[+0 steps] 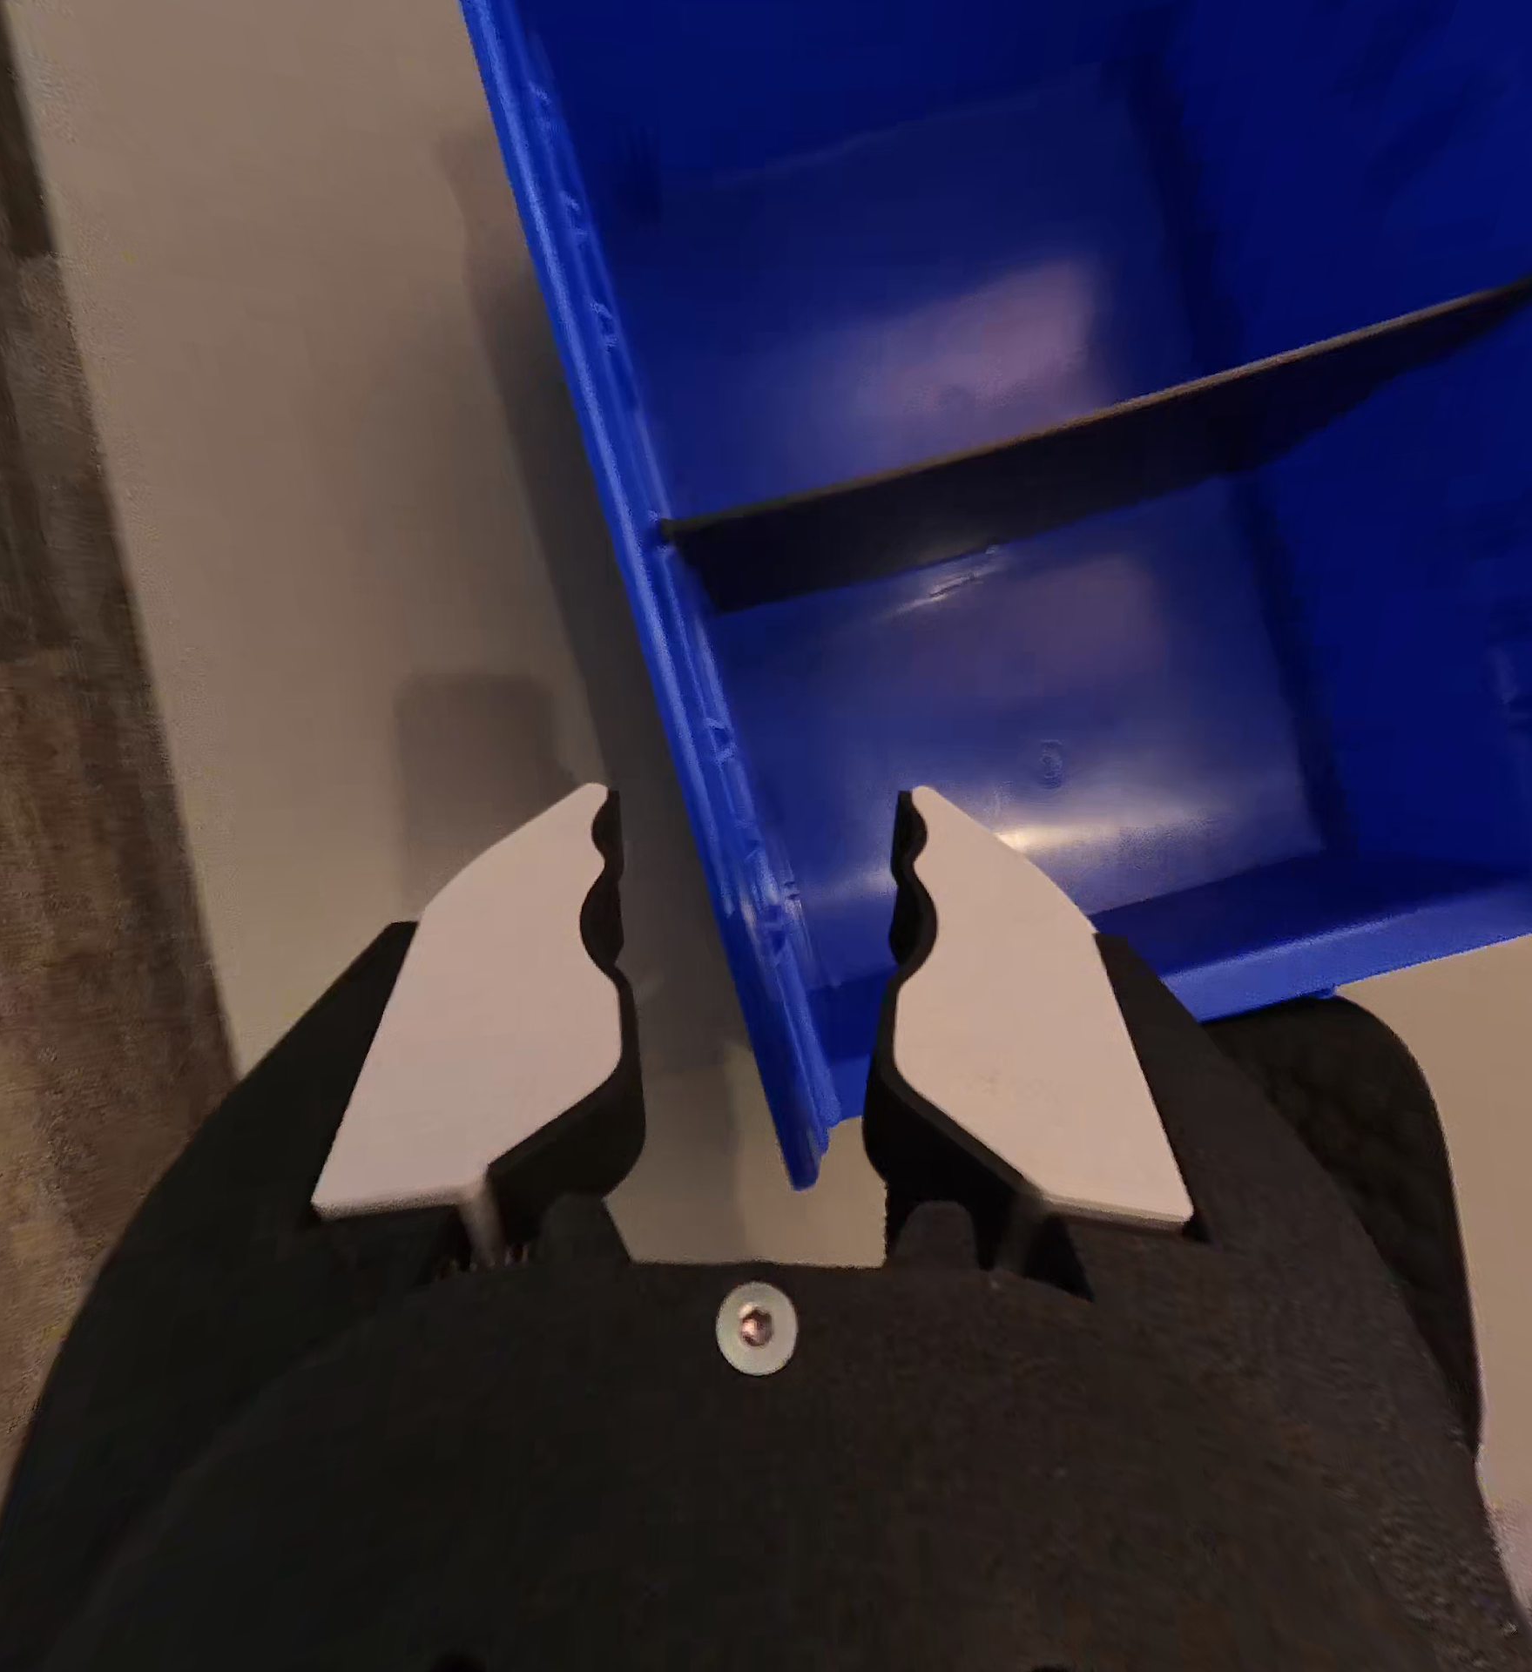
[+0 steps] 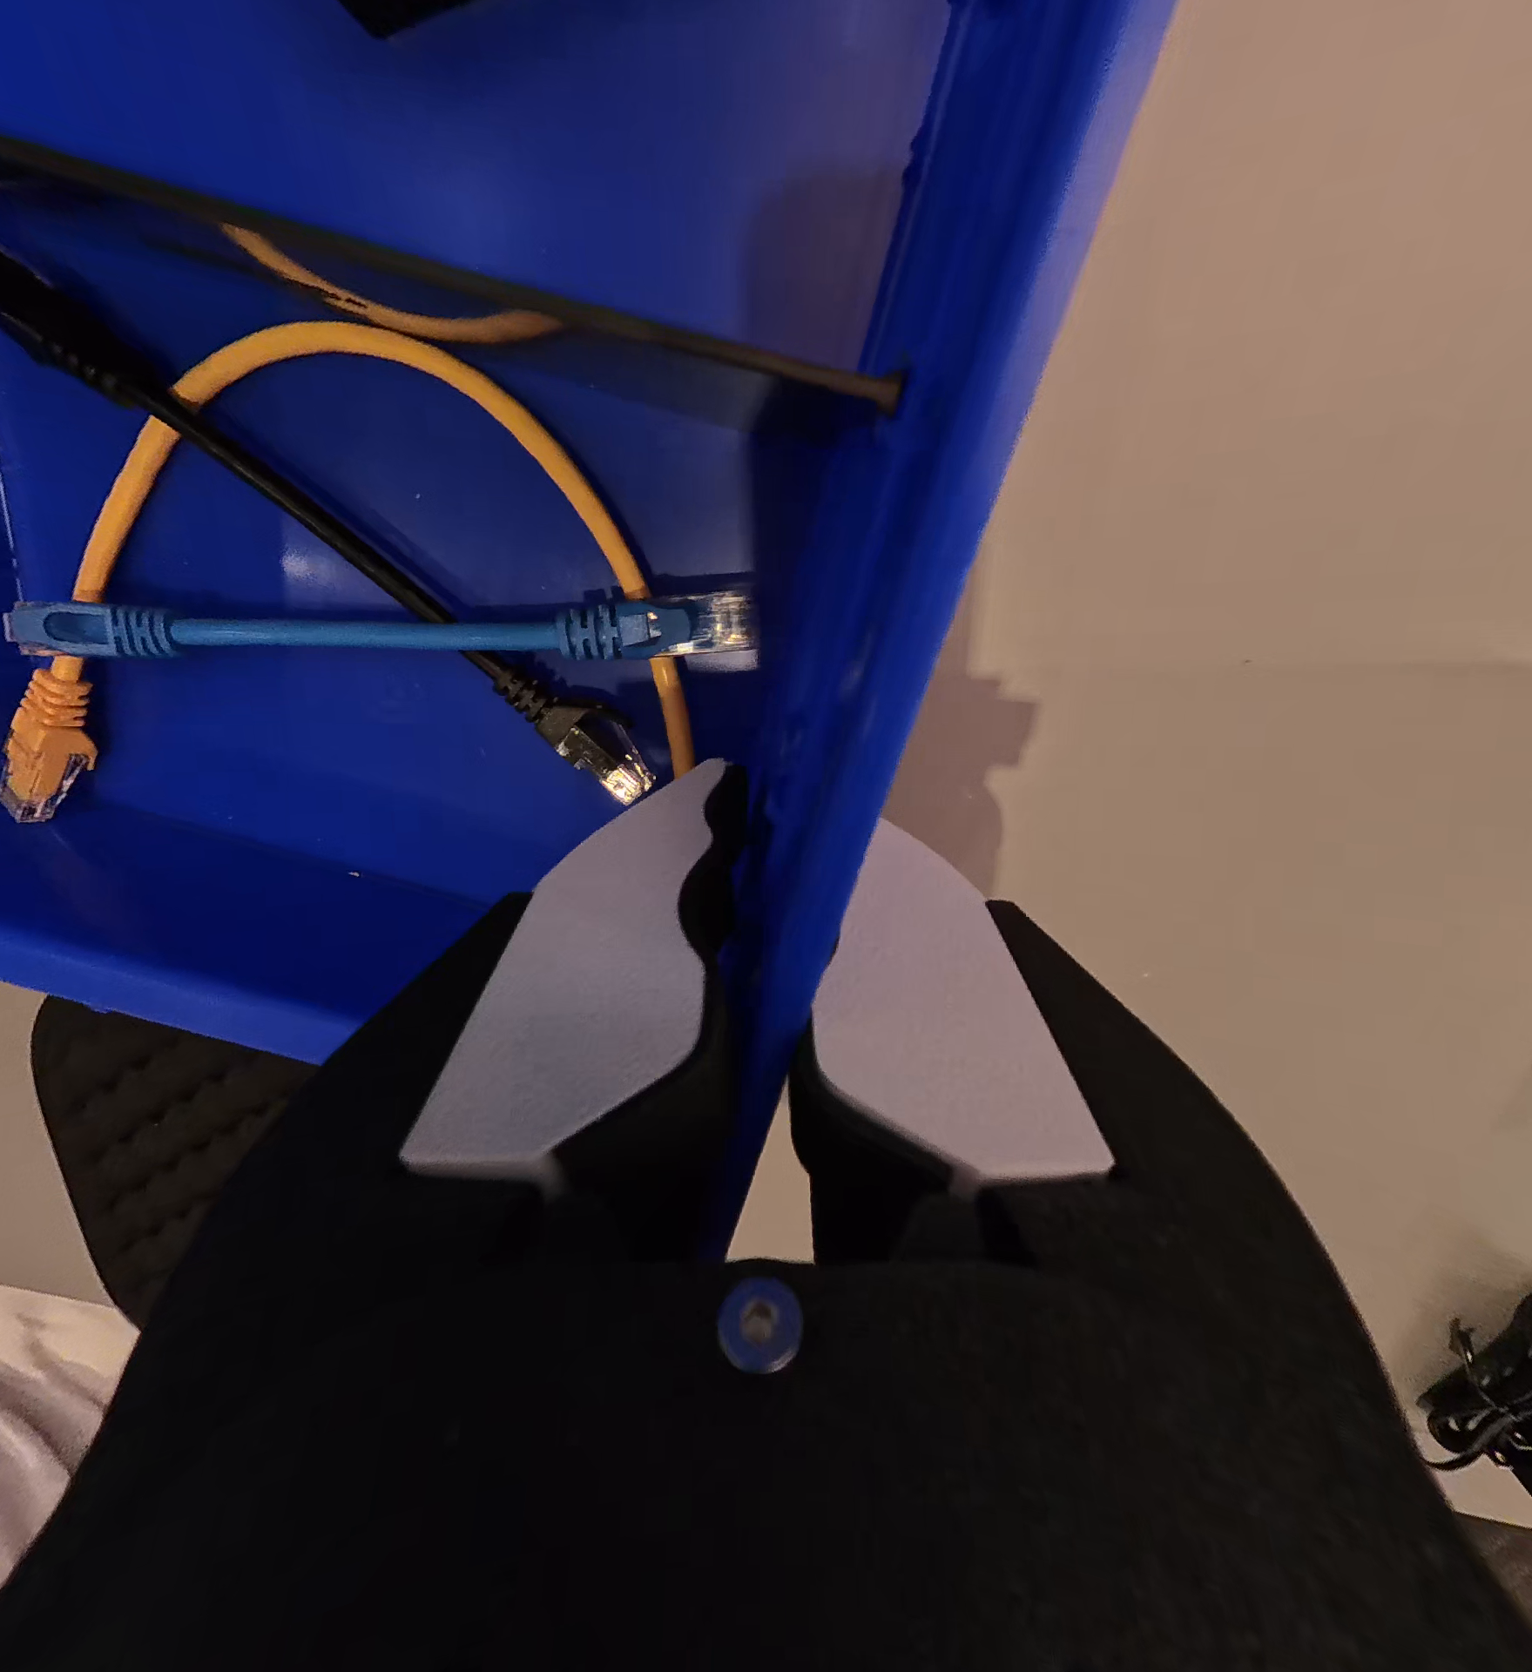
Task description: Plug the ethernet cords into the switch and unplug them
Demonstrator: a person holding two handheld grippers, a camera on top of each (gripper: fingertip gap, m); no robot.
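Small embossed mark on the floor of the blue bin [image 1: 1051, 760], too faint to read, raised marks along the bin's rim, blurred and unreadable, dark print on the yellow ethernet cord [image 2: 337, 299], illegible

Left wrist view looks steeply down, close over the blue bin's [image 1: 1015, 452] left wall; right wrist view looks down, close over its [image 2: 880, 633] right wall. Both views share the bin and its black divider [image 1: 1106, 452].
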